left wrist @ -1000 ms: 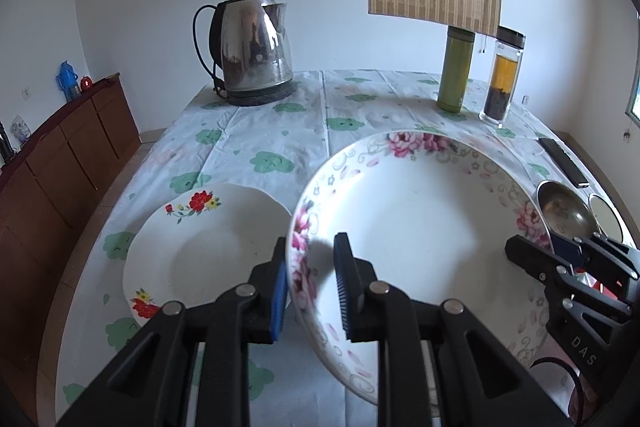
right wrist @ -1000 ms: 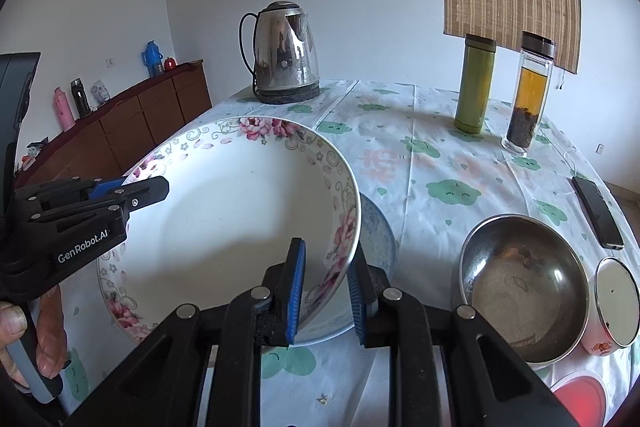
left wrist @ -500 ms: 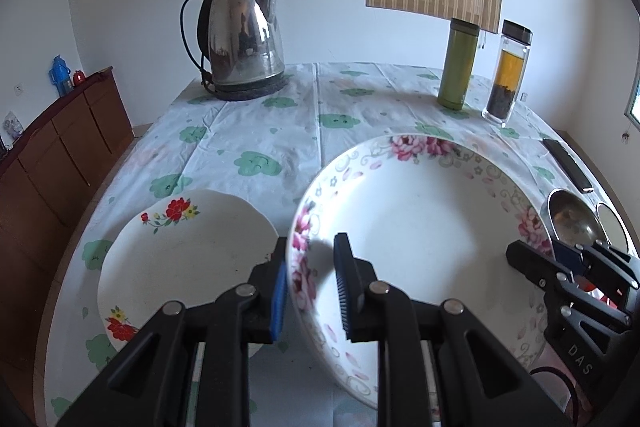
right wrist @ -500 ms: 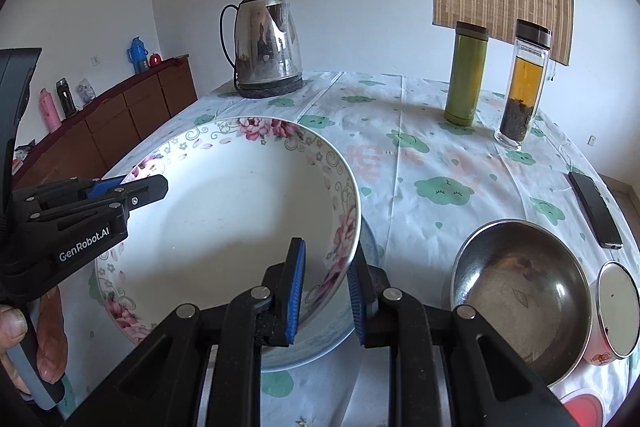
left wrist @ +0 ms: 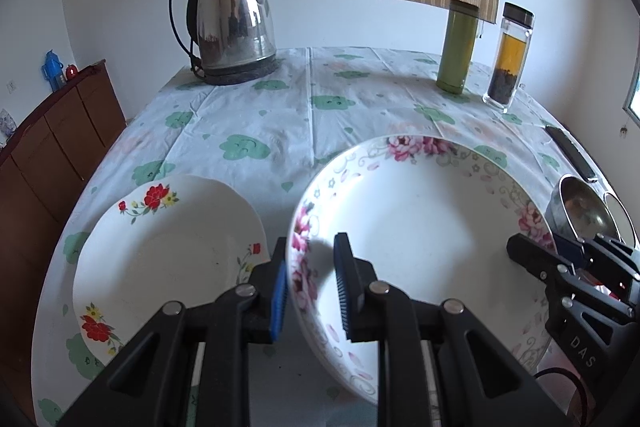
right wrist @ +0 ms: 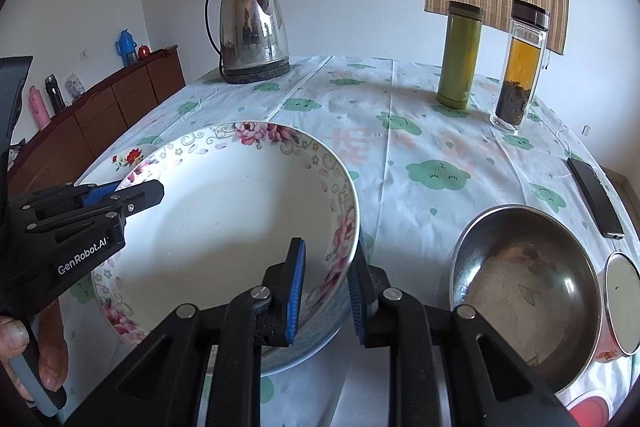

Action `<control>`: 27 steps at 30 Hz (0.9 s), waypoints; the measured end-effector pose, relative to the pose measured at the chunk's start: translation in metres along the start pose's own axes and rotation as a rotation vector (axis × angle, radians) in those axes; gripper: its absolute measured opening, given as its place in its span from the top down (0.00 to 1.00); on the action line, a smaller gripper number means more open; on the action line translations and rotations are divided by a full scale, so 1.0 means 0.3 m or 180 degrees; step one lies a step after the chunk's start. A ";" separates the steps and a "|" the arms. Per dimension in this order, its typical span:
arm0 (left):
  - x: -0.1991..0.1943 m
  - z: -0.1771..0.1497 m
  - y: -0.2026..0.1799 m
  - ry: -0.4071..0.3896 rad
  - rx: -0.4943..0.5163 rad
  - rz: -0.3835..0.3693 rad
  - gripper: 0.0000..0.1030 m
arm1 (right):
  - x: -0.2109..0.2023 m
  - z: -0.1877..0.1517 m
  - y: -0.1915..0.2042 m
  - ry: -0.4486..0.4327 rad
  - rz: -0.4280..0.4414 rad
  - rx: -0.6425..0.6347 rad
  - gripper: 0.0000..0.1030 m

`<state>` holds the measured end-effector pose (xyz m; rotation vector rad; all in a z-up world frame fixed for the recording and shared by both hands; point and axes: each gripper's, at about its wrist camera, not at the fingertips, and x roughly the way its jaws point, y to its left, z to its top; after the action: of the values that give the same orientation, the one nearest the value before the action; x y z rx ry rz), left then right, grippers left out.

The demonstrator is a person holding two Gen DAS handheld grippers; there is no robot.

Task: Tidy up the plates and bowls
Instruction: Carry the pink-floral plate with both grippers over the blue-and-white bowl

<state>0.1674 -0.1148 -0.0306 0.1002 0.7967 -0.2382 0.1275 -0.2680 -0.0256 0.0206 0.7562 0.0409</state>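
A large white bowl with pink flowers [left wrist: 420,227] [right wrist: 232,219] is held between both grippers, tilted slightly, just over the table. My left gripper [left wrist: 310,247] [right wrist: 128,193] is shut on its left rim. On the opposite rim my right gripper [right wrist: 326,251] [left wrist: 540,249] is shut too. To the left lies a white plate with red flowers [left wrist: 168,251] [right wrist: 132,155], flat on the cloth and close beside the bowl. A pale blue dish [right wrist: 316,343] shows under the bowl's near edge; I cannot tell if they touch. A hand grips the left tool's handle.
A steel bowl [right wrist: 524,287] [left wrist: 580,207] and a lidded enamel cup [right wrist: 622,303] stand at the right. A kettle [left wrist: 232,27], green flask [left wrist: 458,47] and glass tea bottle [left wrist: 510,55] line the far side. A phone [right wrist: 596,195] lies at the right edge, and a wooden sideboard [left wrist: 60,131] stands left of the table.
Both grippers have carried the bowl a little forward and down. The kettle and the red-flowered plate look nearer, and that plate now shows in the right wrist view. Both grips are unchanged.
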 end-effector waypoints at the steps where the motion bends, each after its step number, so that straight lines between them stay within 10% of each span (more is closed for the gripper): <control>1: 0.003 -0.001 -0.001 0.0005 0.0005 0.0000 0.82 | 0.004 0.000 -0.001 0.0014 0.0003 0.0003 0.78; 27: 0.056 -0.018 0.004 0.0111 0.0062 0.0040 0.82 | 0.041 -0.013 0.003 0.0163 0.0012 -0.0052 0.78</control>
<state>0.1751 -0.1157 -0.0464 0.1280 0.8284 -0.2328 0.1337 -0.2664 -0.0369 0.0056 0.8068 0.0512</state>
